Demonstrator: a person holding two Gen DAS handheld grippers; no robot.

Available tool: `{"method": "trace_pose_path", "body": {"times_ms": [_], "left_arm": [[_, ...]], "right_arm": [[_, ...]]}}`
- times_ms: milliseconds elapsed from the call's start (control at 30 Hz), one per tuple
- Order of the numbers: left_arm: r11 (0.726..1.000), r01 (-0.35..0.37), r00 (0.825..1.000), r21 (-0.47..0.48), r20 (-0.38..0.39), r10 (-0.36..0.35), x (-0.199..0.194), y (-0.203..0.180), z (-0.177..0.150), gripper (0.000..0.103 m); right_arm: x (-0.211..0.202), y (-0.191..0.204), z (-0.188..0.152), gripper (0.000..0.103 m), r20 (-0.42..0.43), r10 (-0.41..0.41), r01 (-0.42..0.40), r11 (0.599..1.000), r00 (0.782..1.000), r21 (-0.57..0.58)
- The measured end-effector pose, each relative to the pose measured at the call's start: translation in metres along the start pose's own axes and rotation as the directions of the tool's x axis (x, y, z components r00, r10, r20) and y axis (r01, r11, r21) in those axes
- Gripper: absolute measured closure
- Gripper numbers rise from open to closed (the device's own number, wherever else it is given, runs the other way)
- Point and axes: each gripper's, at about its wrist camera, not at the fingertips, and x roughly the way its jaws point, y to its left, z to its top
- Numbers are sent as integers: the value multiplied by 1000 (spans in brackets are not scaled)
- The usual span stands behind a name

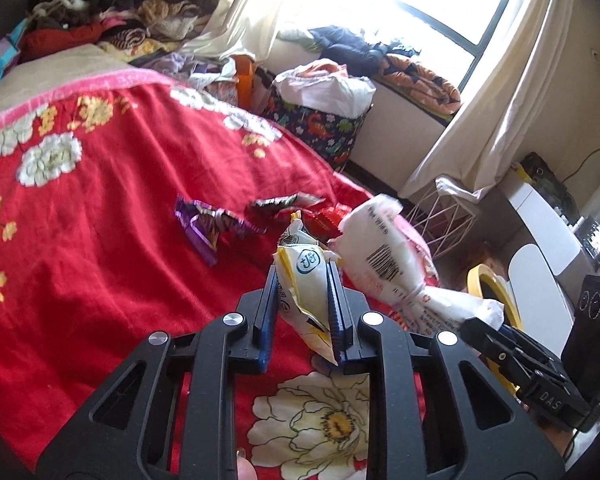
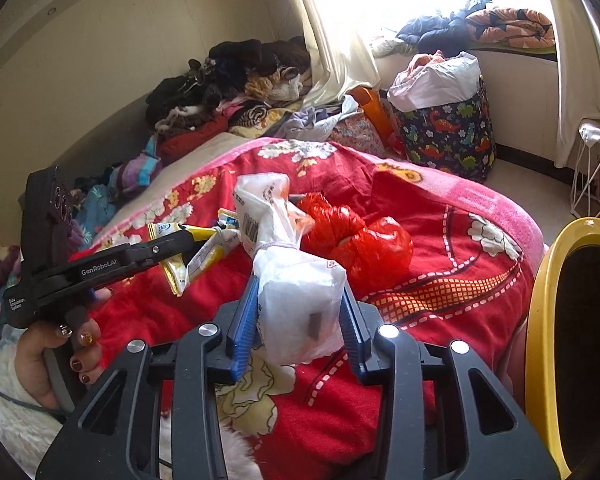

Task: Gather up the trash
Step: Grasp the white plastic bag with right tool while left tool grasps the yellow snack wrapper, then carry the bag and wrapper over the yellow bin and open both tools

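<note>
Mid-collection, the left gripper (image 1: 301,280) is clenched on a yellow-and-white snack wrapper (image 1: 301,284) at frame centre and the right gripper (image 2: 300,308) grips a white plastic bag (image 2: 296,296), so both likely go next to the yellow bin (image 2: 539,320) at far right.

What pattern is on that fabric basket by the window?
Colourful dinosaurs on dark blue fabric basket; right wrist view shows it best.

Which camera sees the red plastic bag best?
The right wrist view: the red plastic bag lies in full sight on the blanket. The left wrist view shows only a sliver behind the held wrappers.
</note>
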Motion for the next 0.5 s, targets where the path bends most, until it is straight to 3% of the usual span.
{"method": "trace_pose_path", "body": {"times_ms": [333,500], "left_arm": [[1000,6,997,30,78,-9,-29,-13,15,87],[999,22,995,37,97,-26,-36,-16,20,87]], "right_arm": [[-21,10,13,71,62,53,-52,999,997,-17],[-33,7,19,71,97,42,-41,999,994,-14]]}}
